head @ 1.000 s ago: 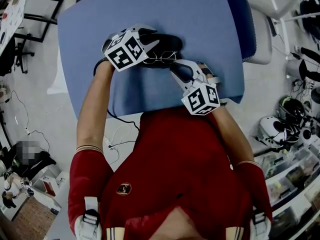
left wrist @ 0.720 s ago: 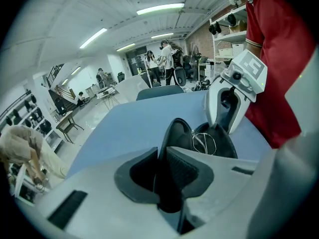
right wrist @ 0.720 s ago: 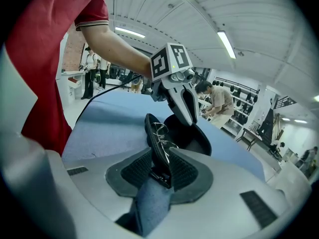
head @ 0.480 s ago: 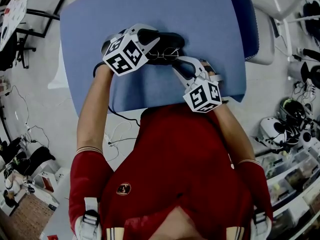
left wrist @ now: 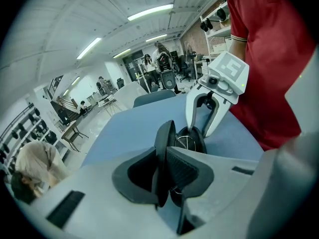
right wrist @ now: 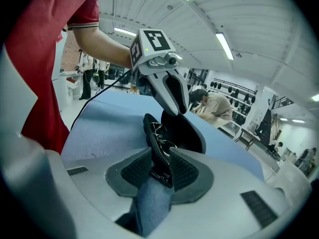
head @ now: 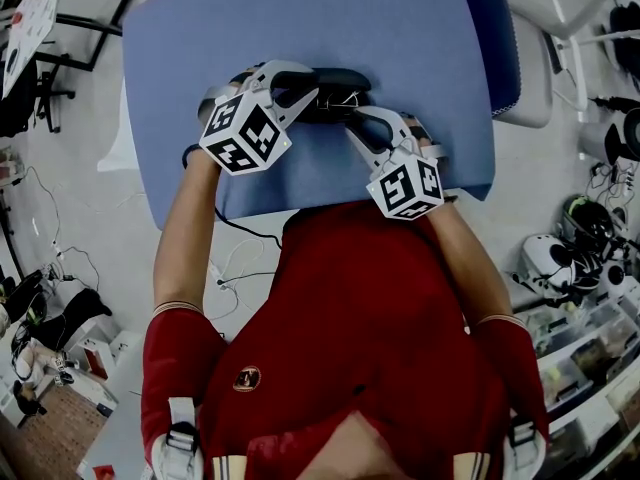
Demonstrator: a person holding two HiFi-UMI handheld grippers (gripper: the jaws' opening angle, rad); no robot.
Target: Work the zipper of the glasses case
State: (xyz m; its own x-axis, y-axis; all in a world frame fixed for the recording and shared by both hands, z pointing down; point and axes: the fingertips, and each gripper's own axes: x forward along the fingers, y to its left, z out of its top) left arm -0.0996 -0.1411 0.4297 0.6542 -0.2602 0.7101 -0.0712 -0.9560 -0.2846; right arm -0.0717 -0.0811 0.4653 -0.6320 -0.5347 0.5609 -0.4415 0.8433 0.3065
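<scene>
A black glasses case (head: 338, 78) lies open on the blue table (head: 400, 28), with wire glasses (head: 341, 101) inside. My left gripper (head: 300, 90) is at the case's left end. Its jaws have just been closing and now pinch the edge of the raised lid (left wrist: 164, 136) between their pads (left wrist: 182, 168). My right gripper (head: 352, 128) is at the right end, shut on the rim of the lower shell (right wrist: 153, 141). In the right gripper view the glasses (right wrist: 158, 130) sit just beyond its jaws, and the left gripper (right wrist: 177, 108) comes down from above onto the lid (right wrist: 187, 133).
A white chair (head: 530, 58) stands by the table's far right corner. Shelves with helmets and clutter (head: 580, 258) line the right side, and cables (head: 235, 268) trail on the floor at the left. People stand far off in the room in both gripper views.
The left gripper has drawn back toward the person and risen a little, with the lid edge in its jaws. The right gripper has kept still.
</scene>
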